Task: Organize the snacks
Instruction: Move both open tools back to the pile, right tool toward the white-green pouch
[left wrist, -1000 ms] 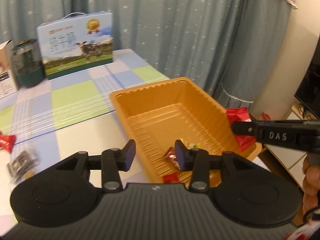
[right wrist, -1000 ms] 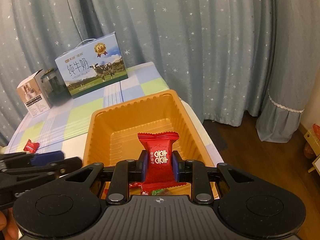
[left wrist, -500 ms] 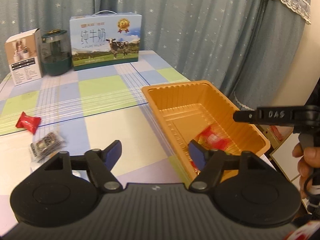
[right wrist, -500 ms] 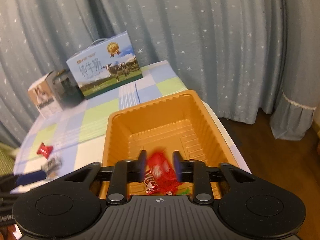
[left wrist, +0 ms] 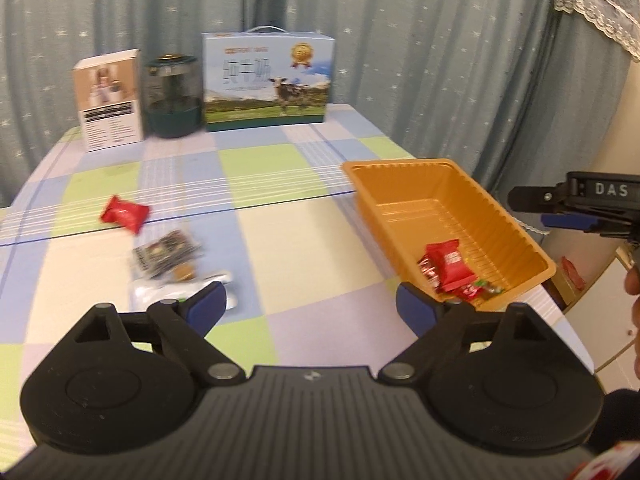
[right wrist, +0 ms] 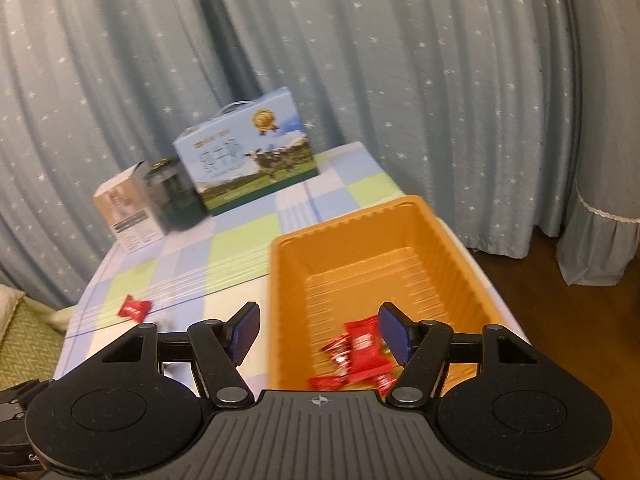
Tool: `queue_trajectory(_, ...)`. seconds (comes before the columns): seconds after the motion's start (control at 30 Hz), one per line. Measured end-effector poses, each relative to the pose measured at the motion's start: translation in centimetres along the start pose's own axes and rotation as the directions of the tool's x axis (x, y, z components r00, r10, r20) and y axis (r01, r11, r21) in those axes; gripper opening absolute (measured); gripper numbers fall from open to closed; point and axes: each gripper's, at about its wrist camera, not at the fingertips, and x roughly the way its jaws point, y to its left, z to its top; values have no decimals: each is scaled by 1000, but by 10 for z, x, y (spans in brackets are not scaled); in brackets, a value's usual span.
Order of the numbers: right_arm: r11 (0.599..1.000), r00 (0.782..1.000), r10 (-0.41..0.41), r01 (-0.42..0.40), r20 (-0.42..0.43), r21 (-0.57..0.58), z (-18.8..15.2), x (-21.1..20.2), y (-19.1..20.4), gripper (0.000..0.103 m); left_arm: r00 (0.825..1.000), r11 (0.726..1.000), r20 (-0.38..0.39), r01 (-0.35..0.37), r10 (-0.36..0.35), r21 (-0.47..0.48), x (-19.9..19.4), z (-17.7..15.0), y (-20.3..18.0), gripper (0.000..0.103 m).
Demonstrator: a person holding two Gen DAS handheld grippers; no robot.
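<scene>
Both grippers empty, snacks split between tray and table.

Left wrist view: our left gripper (left wrist: 310, 306) has fingers spread wide, gripping nothing. Orange tray (left wrist: 404, 168) sits ahead and right of the right finger, red snack pack (left wrist: 451, 267) lying in its near end. Loose red packet (left wrist: 125, 214) and dark packet (left wrist: 166, 254) lie ahead of the left finger.
Right wrist view: our right gripper (right wrist: 320, 332) is also spread, empty. Tray (right wrist: 288, 292) is between and beyond the fingers, red pack (right wrist: 364, 346) just inside the right finger; loose red packet (right wrist: 135, 309) is left of the left finger.
</scene>
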Motion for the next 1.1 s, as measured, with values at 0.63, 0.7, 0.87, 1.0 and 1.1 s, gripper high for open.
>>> queue_trajectory(0.63, 977, 988, 140, -148, -67, -152, -44, -15, 91, 66, 983, 982, 24, -182, 184, -59, -80, -23, 74, 95)
queue_trajectory(0.7, 969, 985, 154, -165, -72, -182, -46, -14, 97, 66, 981, 980, 20, -191, 192, -64, -85, -22, 80, 95)
queue_trajectory(0.87, 934, 977, 184, -209, -111, -289, -50, 2, 114, 66, 978, 976, 23, -204, 206, -76, -89, -19, 99, 95)
queue_trajectory(1.0, 890, 967, 207, -250, -152, -381, -56, 27, 129, 66, 976, 974, 14, -214, 216, -75, -77, -16, 119, 95)
queue_trajectory(1.1, 844, 953, 234, -297, -192, -446, -60, 52, 140, 66, 972, 972, 23, -231, 233, -44, -65, -14, 131, 95)
